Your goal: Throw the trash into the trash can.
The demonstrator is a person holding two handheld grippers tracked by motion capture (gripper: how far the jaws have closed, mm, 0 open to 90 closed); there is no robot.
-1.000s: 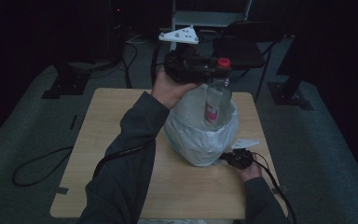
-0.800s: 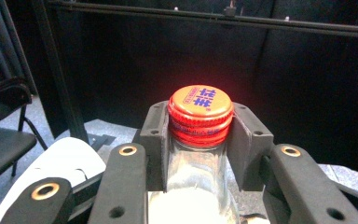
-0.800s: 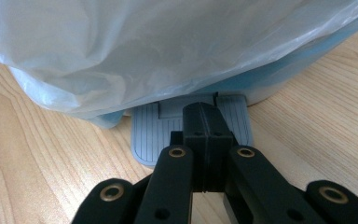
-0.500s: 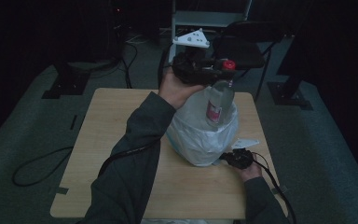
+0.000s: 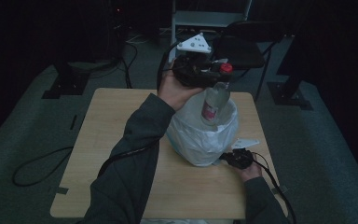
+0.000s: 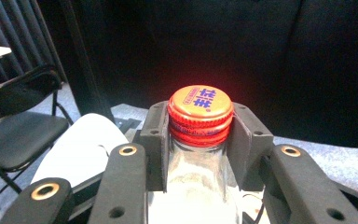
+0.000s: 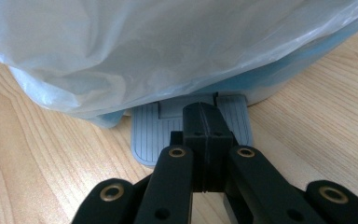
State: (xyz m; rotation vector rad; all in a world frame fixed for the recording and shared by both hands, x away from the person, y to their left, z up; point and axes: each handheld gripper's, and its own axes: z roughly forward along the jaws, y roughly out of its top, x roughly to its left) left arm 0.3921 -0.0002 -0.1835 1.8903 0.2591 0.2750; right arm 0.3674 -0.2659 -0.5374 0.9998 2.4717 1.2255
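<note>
A clear glass bottle (image 5: 213, 100) with a red cap (image 6: 200, 105) and a red label hangs upright, its lower end in the mouth of a bin (image 5: 205, 140) lined with a white plastic bag (image 7: 168, 46). My left gripper (image 5: 216, 74) is shut on the bottle's neck just under the cap, one pad on each side (image 6: 200, 128). The bin stands on the right part of the wooden table (image 5: 116, 126). At the bin's foot my right gripper (image 5: 237, 158) is shut, its tips (image 7: 204, 116) resting on the grey ribbed pedal (image 7: 149, 128).
A black folding chair (image 5: 242, 51) stands behind the table, close to the raised left hand. Dark stands and cables (image 5: 37, 163) lie on the floor to the left. The left half of the tabletop is bare wood.
The left gripper with the bottle has shifted slightly to the right and a touch lower over the bin. The right gripper has stayed on the pedal.
</note>
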